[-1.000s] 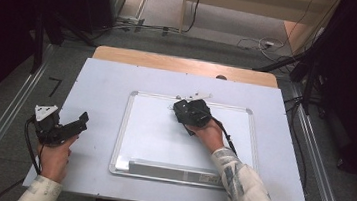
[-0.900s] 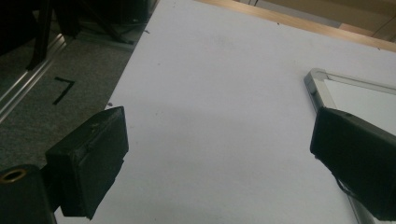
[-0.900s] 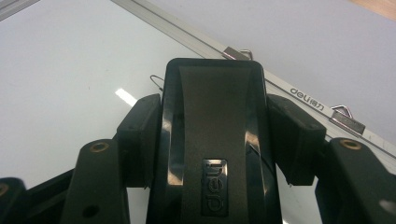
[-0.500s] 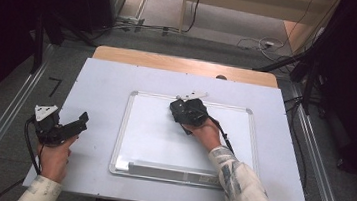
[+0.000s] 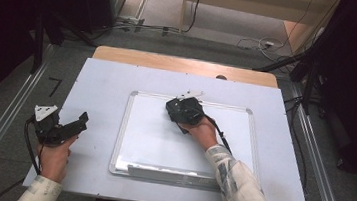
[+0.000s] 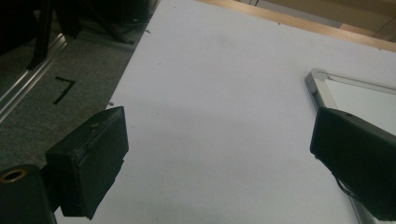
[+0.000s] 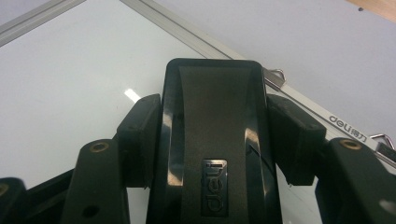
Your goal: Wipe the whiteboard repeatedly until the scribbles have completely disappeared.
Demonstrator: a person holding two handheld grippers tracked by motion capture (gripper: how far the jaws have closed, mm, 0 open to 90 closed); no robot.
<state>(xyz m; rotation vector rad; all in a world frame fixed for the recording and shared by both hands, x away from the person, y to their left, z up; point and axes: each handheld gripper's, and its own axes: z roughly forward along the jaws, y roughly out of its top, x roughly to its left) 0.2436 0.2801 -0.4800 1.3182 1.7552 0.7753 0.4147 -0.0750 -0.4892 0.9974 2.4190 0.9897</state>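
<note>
A white whiteboard [image 5: 152, 143] with a silver frame lies flat in the middle of the table. My right gripper [image 5: 179, 109] hovers low over the board's top edge, shut on a black eraser [image 7: 212, 154] with a silver logo plate; both pads press its sides. The eraser's front end sits by the board's frame [image 7: 299, 100]. My left gripper [image 5: 79, 122] rests at the table's left side, apart from the board. Its jaws stand wide open with bare table between them [image 6: 219, 154].
The pale table top [image 5: 102, 87] has a wooden strip [image 5: 185, 65] along its far edge. Metal rails [image 5: 3, 122] run along both sides on the floor. Cables lie on the floor beyond the table. A tray strip [image 5: 169, 172] runs along the board's near edge.
My right gripper has slid a little to the left along the board's top with the eraser in it. The left gripper has stayed put.
</note>
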